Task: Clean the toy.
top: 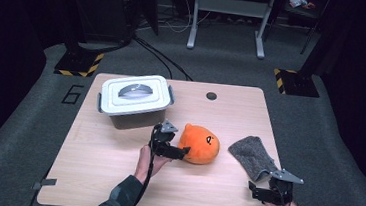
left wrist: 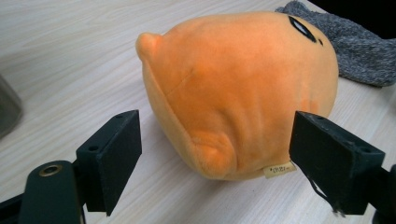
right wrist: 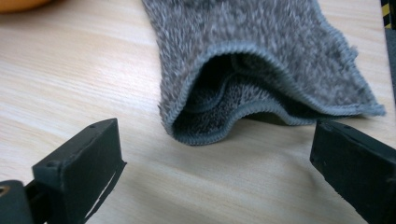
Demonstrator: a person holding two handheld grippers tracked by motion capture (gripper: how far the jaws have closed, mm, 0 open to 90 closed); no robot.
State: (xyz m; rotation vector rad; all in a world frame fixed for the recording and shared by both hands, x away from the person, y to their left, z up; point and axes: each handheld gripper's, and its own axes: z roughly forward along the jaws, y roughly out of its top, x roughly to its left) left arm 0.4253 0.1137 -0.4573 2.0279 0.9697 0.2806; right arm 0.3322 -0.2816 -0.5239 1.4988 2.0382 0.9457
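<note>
Looking down from the high view, we see our left gripper [top: 182,152] right at the near-left side of an orange plush toy [top: 200,143] that sits on the wooden table [top: 114,177], about mid-table. In the left gripper view, our two black jaws stand wide apart on either side of the orange plush toy [left wrist: 238,88], their pads clear of the fabric; a small sewn label shows at its lower edge, and part of a dark embroidered eye near the top. Nothing is clamped.

Our right gripper [top: 256,189] rests near the table's front right corner, just in front of a grey fuzzy sock [top: 252,156] that lies flat to the right of the plush, apart from it. In the right gripper view those jaws are also spread, and the sock's open cuff [right wrist: 233,112] faces us between them, untouched.

A white lidded storage box [top: 133,98] with grey latches stands at the table's far left, behind our left gripper.
</note>
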